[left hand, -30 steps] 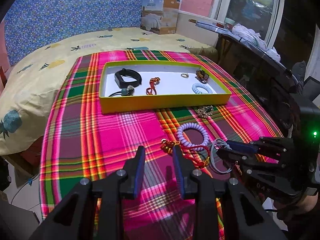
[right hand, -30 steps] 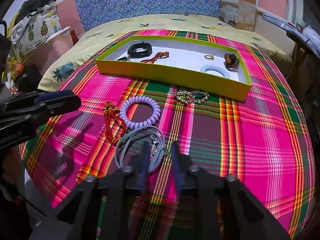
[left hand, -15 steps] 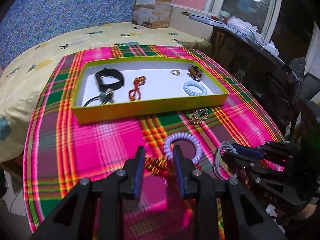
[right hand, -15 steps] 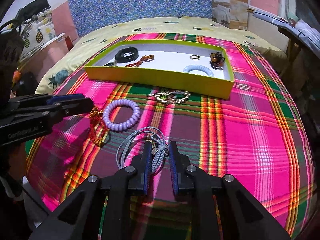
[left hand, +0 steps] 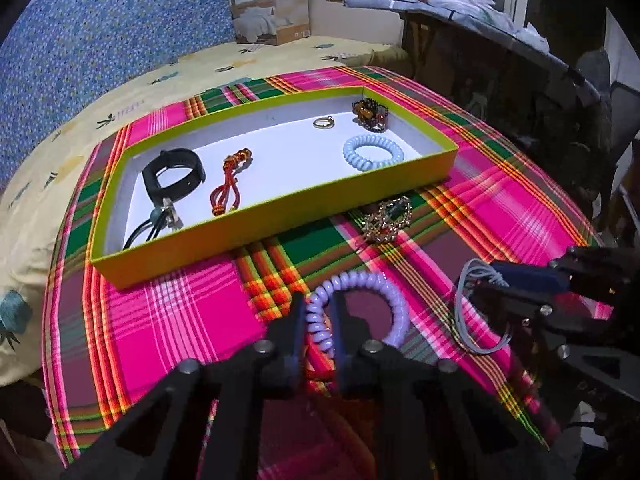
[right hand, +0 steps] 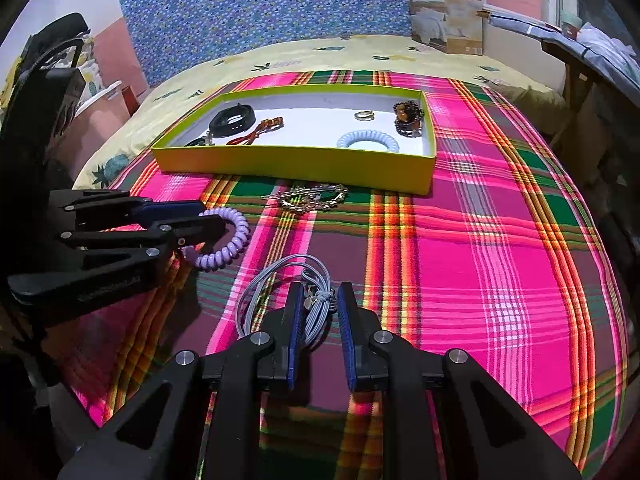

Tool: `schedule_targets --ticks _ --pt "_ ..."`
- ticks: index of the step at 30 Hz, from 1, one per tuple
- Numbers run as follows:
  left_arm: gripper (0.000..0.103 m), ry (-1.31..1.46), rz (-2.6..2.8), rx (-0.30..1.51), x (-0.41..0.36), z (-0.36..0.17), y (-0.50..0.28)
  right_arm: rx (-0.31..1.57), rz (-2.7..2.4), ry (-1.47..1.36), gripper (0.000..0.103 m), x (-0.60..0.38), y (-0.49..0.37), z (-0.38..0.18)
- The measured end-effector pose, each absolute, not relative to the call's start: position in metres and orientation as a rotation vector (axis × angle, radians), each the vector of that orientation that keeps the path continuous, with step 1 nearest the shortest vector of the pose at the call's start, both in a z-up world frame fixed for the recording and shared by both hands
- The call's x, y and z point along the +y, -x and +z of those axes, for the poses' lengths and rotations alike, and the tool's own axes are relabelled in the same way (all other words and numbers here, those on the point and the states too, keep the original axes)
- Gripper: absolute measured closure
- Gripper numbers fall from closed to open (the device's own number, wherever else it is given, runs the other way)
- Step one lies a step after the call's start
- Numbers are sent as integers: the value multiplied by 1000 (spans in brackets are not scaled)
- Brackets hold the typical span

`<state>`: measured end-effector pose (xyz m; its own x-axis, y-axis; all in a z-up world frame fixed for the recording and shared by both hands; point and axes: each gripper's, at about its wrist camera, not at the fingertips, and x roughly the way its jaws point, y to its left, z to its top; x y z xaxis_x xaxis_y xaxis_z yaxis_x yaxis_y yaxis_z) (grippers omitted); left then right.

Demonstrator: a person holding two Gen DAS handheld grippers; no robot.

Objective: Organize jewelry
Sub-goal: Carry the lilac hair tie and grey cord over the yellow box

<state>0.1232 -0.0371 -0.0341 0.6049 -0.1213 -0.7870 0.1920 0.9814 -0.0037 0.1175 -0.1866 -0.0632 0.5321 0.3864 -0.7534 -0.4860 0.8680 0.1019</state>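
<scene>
1. Room first: the plaid cloth [right hand: 500,240] lies wide and bare across the right half of the right wrist view, while the lower left is crowded.
2. The yellow-walled tray [left hand: 280,220] sits at the centre of the left wrist view, its near wall facing us, and a gold chain piece [left hand: 386,218] lies just beside that wall.
3. In the tray: black band [left hand: 172,172], red cord [left hand: 228,184], ring [left hand: 323,122], pale blue coil [left hand: 372,152], dark beaded piece [left hand: 370,114].
4. Left tongs [left hand: 318,320] pitch steeply down at bottom centre; their jaws have just been closing and now pinch the lilac coil bracelet [left hand: 394,300], which is on the cloth.
5. Right tongs [right hand: 318,316] also angle down, jaws narrow with the grey cord loop [right hand: 276,284] between them; whether the pads press it I can't tell.
</scene>
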Motion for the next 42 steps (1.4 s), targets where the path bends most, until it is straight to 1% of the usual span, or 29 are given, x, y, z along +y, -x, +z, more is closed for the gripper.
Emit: schedule_targets --ticks 7,17,23,32,42 --pt "94 -33 -184 891 -30 -30 -120 852 511 109 86 -193 -116 -58" --pt "94 26 -170 785 -17 7 -102 806 502 88 86 -202 -113 -39" --pt "94 46 -154 766 -9 18 -102 776 506 87 86 -200 -116 -26" --pt "94 50 -127 745 3 30 -118 733 512 99 85 -193 -135 -6" --pt "94 49 -101 746 15 34 -157 714 516 117 85 -180 -177 3"
